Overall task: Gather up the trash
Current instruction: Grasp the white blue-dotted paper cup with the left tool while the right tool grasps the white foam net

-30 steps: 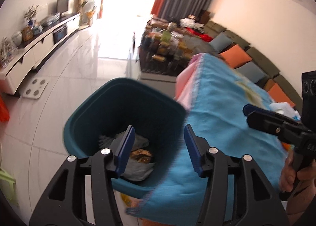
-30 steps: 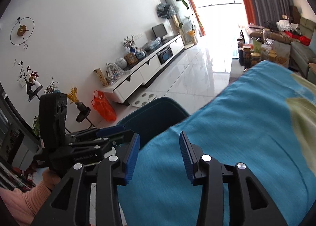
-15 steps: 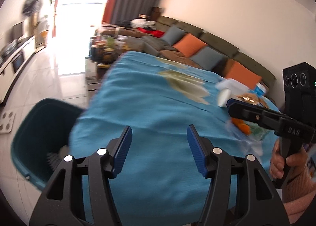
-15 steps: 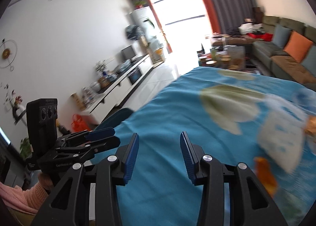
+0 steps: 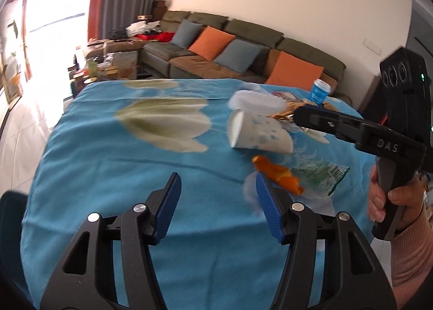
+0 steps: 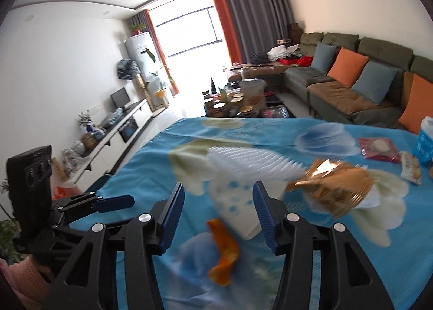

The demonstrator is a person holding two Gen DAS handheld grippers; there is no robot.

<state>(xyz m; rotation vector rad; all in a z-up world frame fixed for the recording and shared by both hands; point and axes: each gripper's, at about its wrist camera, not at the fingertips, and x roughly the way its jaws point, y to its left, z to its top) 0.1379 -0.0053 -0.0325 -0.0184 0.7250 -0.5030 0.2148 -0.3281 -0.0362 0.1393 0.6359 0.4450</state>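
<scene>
Trash lies on the blue flowered tablecloth [image 5: 108,163]: a white paper cup [image 5: 257,134] [image 6: 232,207] on its side, an orange peel [image 5: 278,177] [image 6: 223,250], a crumpled gold wrapper [image 6: 335,191], a white ridged paper piece [image 6: 251,161] and a clear printed wrapper [image 5: 319,177]. My left gripper [image 5: 217,188] is open and empty above bare cloth, left of the peel. My right gripper [image 6: 218,196] hovers over the cup and peel. Its jaws are opening and grip nothing.
A teal bin's rim [image 5: 8,215] shows at the table's left edge. A red packet [image 6: 379,149], a snack packet [image 6: 411,167] and a blue tub [image 6: 425,144] sit at the far right. A sofa [image 6: 351,85] stands behind the table.
Both grippers swung from the teal bin over to the trash on the table. The right jaws stand wider than before.
</scene>
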